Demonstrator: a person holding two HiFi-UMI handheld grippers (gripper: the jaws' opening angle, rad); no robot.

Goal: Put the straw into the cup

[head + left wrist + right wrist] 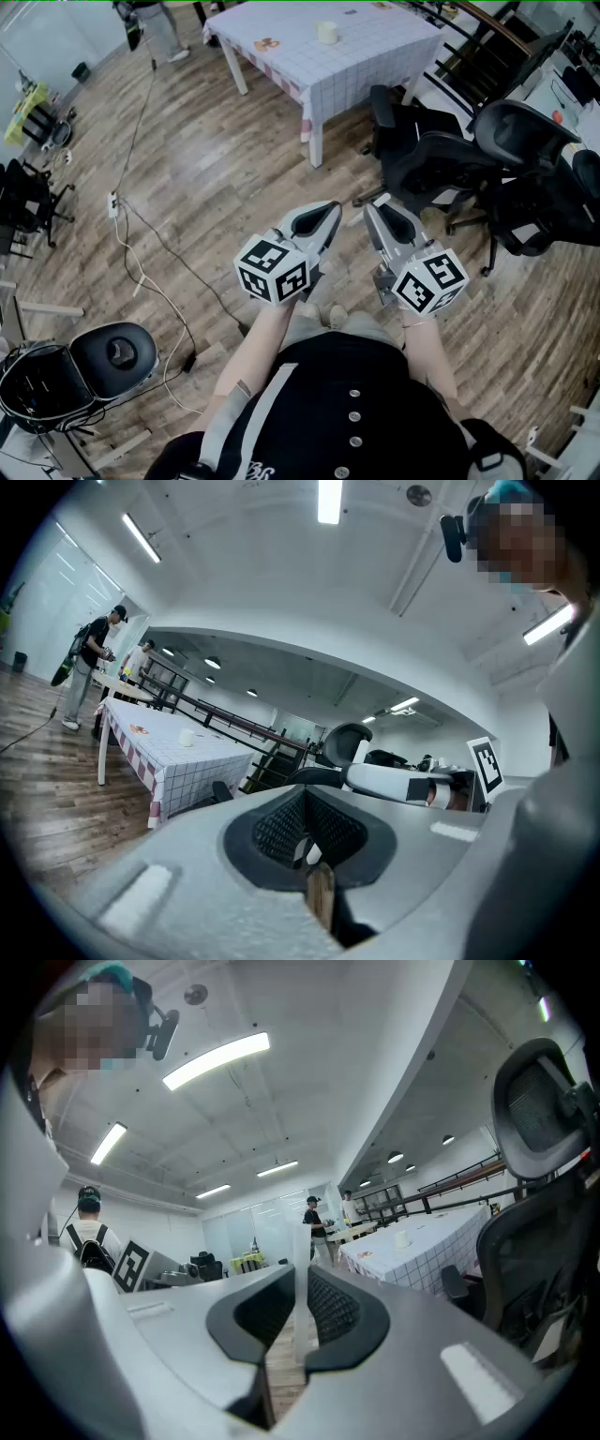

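Note:
A clear straw (299,1309) stands upright between the jaws of my right gripper (298,1274), which is shut on it. In the head view the straw is too thin to make out. Both grippers are held level close to the body, the left gripper (332,209) beside the right gripper (374,207). My left gripper (307,789) has its jaws together with nothing between them. The white cup (326,32) stands far off on a table with a checked cloth (366,52); the cup (187,738) shows small in the left gripper view, and the cup (401,1238) in the right one too.
Black office chairs (441,159) crowd the right side between me and the table. Cables (141,267) trail over the wood floor at left, and a black stool (114,354) stands at the lower left. People (94,663) stand beyond the table.

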